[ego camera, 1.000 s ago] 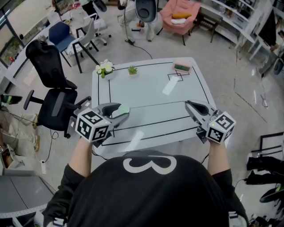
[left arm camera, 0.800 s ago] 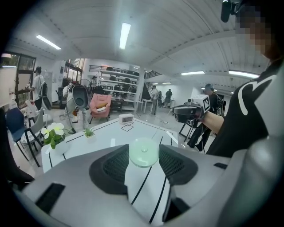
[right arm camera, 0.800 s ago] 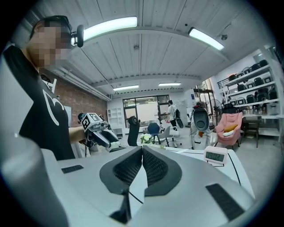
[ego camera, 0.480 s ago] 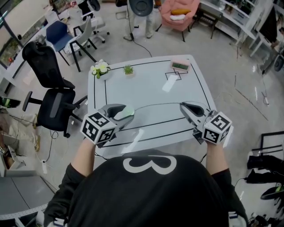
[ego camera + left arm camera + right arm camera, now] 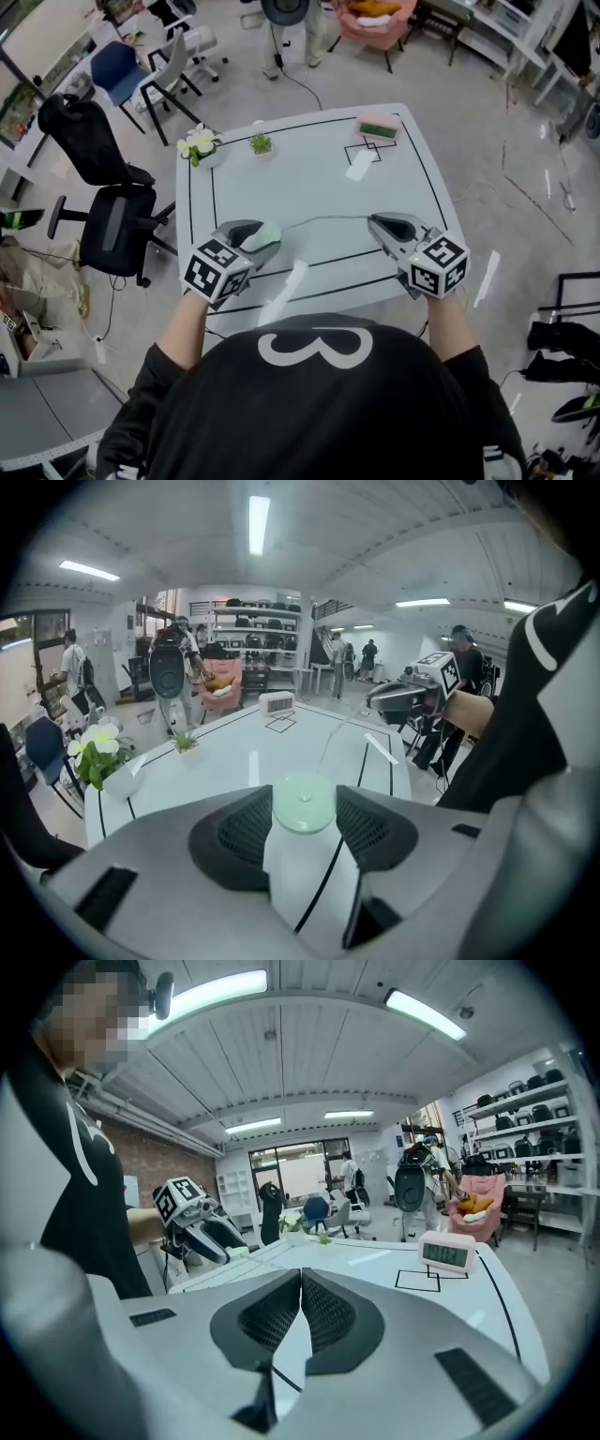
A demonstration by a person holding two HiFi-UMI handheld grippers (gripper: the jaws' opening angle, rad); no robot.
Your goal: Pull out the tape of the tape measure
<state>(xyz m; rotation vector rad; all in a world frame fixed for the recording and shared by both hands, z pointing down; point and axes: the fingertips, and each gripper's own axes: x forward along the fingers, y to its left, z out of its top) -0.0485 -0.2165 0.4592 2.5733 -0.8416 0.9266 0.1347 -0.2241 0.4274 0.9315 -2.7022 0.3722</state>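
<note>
From the head view, my left tongs (image 5: 266, 236) hang over the near left part of the table (image 5: 309, 178), clamped on the pale green tape measure (image 5: 263, 234). Its thin tape (image 5: 323, 217) arcs across to my right tongs (image 5: 374, 223) over the table's near right part. At the table's far edge a white vase (image 5: 204, 157) holds white flowers (image 5: 197, 142), a small pot (image 5: 260, 150) holds a green plant, and a pink clock (image 5: 379, 129) stands at the far right. In the left gripper view, both pads press the tape measure (image 5: 303, 808) and the tape (image 5: 330, 747) rises toward the right tongs (image 5: 398, 697). In the right gripper view, my jaws are pressed together on the tape (image 5: 267, 1262), which leads to the left tongs (image 5: 223, 1243).
</note>
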